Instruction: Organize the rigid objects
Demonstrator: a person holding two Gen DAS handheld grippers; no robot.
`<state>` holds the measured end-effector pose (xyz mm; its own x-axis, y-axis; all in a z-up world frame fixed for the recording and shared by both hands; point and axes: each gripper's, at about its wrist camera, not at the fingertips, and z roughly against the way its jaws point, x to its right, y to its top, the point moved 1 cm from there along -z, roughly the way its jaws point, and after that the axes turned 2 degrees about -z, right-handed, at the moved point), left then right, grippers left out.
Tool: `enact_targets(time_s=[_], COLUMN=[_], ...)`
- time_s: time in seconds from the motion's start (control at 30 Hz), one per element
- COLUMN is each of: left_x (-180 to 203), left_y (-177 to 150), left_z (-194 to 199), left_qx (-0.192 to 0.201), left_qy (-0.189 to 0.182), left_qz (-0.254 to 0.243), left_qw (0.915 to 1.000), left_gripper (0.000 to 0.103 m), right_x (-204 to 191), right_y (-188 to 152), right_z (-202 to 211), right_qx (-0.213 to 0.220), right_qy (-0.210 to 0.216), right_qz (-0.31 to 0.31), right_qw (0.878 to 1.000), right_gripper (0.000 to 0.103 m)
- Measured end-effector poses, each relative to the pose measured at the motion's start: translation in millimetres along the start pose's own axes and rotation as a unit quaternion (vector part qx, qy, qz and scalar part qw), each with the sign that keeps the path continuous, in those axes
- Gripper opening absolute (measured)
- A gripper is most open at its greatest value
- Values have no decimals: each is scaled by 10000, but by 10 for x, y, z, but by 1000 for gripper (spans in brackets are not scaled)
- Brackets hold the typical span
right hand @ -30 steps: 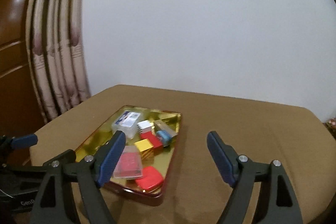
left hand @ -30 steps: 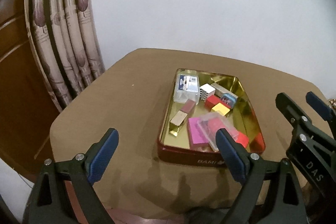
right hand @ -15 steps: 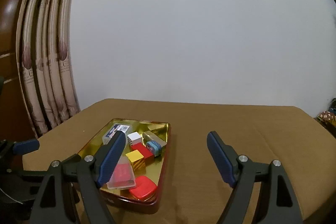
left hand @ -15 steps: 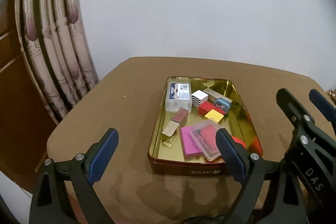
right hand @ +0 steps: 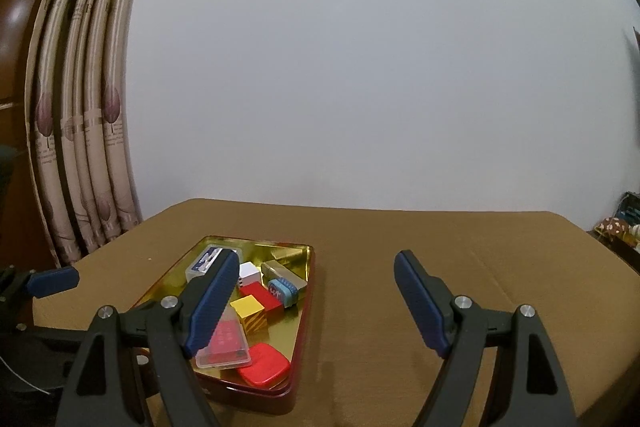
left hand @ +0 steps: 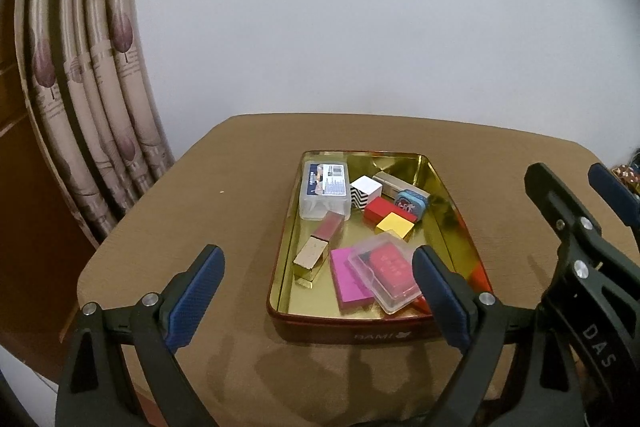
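Both the left gripper [left hand: 318,291] and the right gripper [right hand: 314,301] hang wide open and empty, just short of the tin [left hand: 450,195] on the table [left hand: 224,211]. Inside the tin, small boxes crowd together, a clear case [left hand: 384,271] overlapping a pink box [left hand: 346,285]; a careless pinch could likely drag a neighbour. Bare table flanks the tin, and the curtain [left hand: 92,107] hangs past the table's left edge.

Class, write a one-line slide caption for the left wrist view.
Open left gripper hovers before a gold-lined red tin tray of small boxes on a brown table.
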<state>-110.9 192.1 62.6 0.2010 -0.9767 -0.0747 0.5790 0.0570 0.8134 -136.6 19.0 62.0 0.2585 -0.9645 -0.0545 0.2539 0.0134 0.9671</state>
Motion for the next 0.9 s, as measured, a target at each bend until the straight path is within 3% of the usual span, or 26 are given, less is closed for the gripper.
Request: enact_targets(time_s=[0.37,0.57,0.9], left_x=[-41,-40,-9], left_y=[-19,-30,-36], left_z=[-87,-49,-43], left_qx=[-142,115,231], left_qy=[-358,-131,-137], left_qz=[123,95,7], left_qw=[9992,9998,9996], left_gripper=[98,101,102], right_x=[11,-7,-12], right_y=[-9,-24,-33], right_z=[-5,-17,11], right_qx=[-23,-56,-64], right_qy=[22,36,79], right_qz=[-8,-10,1], right_qw=[10000,10000,9999], right_gripper=[82,82,82])
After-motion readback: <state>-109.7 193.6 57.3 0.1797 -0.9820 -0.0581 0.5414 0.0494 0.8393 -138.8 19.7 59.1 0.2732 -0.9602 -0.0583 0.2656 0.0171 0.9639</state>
